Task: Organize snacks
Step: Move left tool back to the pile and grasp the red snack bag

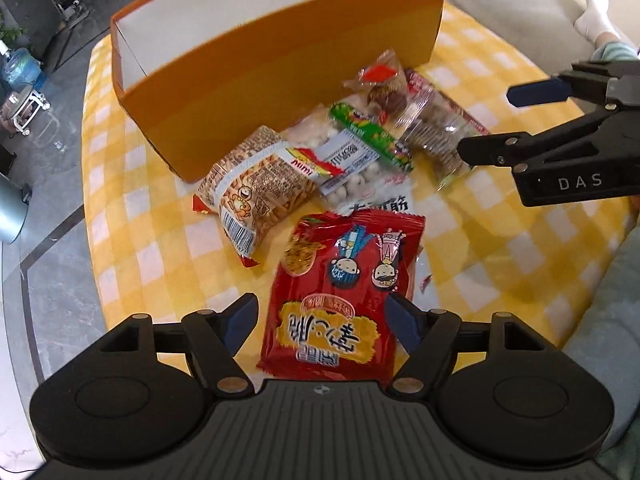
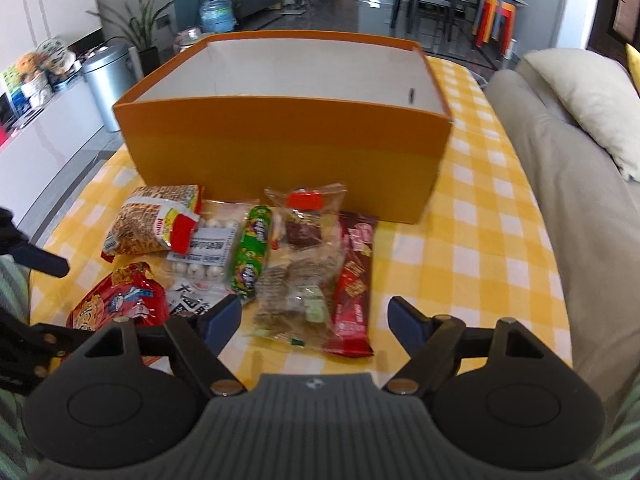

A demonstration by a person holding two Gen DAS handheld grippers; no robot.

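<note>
Nothing looks packed yet: snack packets lie heaped before the orange box (image 2: 280,148), the left gripper (image 1: 322,318) spread wide astride the red cartoon snack bag (image 1: 340,292), the right gripper (image 2: 314,318) likewise released, so next comes clamping that bag
</note>
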